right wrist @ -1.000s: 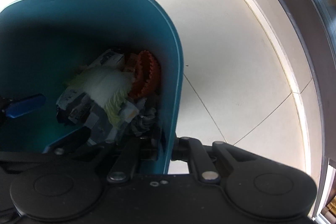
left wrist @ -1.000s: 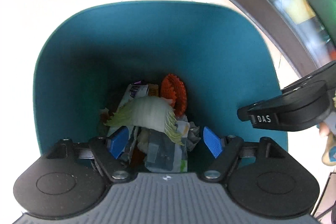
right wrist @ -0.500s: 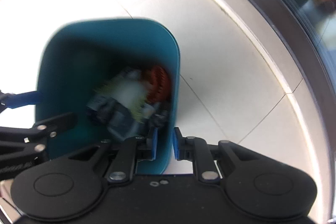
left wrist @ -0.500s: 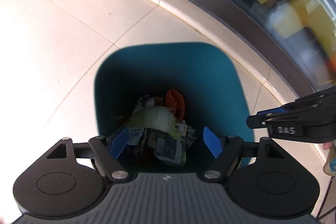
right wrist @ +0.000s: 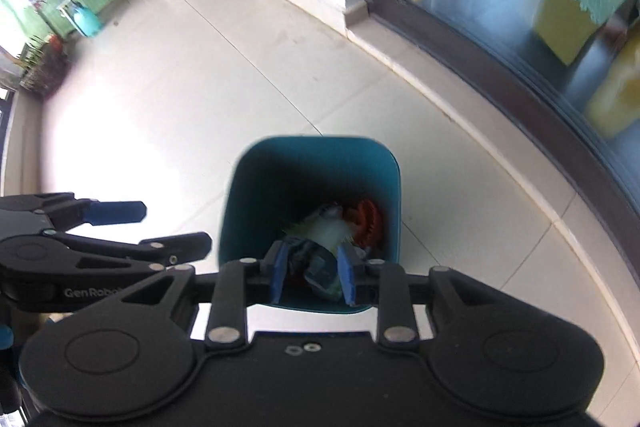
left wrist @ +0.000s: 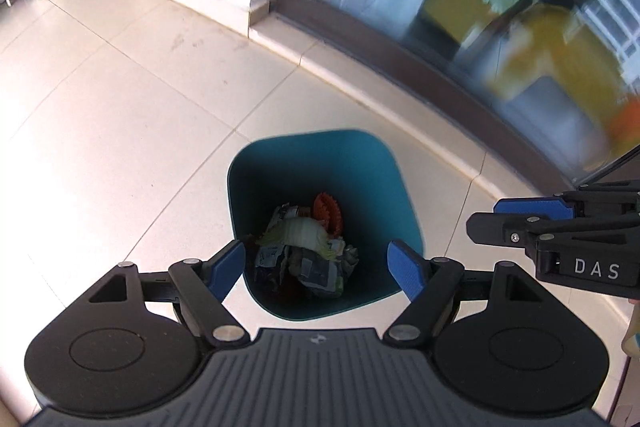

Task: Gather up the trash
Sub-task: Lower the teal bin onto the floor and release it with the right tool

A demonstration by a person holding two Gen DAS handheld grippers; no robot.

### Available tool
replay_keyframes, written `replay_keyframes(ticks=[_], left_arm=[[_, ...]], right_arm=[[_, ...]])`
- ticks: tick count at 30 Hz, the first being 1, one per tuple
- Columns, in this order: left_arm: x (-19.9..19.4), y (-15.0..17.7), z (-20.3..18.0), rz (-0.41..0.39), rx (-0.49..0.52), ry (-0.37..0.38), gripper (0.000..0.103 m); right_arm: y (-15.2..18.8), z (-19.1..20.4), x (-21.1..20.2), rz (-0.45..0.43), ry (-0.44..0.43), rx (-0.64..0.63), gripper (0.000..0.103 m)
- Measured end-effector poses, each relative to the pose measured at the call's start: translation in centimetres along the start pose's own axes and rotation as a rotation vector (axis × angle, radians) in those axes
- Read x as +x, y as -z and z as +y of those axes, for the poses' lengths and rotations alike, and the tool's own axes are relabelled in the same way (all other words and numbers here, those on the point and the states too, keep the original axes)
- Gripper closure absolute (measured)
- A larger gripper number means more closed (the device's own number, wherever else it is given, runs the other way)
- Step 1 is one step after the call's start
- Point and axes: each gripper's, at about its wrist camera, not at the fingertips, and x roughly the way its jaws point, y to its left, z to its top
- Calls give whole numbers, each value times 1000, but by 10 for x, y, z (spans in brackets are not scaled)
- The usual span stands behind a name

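Trash heaped at the bottom of teal bin: crumpled wrappers, a pale leafy scrap, an orange ridged piece toward the far wall. Bin upright on tiled floor, near the sill of glass door. Left gripper above the bin mouth, blue fingers spread wide, nothing between them. Right gripper also above the near rim, fingers parted with a narrower gap, likewise empty.

Judged from this: drop step done, both tools free. To do the next stretch well: lift straight up, clear of the rim, no brushing the wall, no tipping the bin. Scan the floor toward the far corner for leftover litter. No loose scrap visible on nearby tiles. Keep fingers parted on approach to any next piece.
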Motion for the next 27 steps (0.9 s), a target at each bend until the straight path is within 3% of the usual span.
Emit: replay_keyframes(ticks=[9,13,18,21,24,27], left_arm=[[-54,18,-34,-87,-123,-70,24],[-67,31,-55,-110,-186,-124,23],[-77,52,-73,-136,-285,-147,20],[-84,59,-78,-145,-310,-164,7],[-91,64,-77,-152,-311,-150,3],[-93,67,-72,-151,-298,-143,0]], right_arm=[[7,-7,-55,-51,-104,-147,58],[13,-11,-73,-61,-161,-220,47],[17,-16,-93,-65,-201,-310,41],[18,-19,-102,-72,-204,-327,37],[19,-21,-106,-91,-202,-306,34],[22,-20,-108,-114,-204,-275,24]])
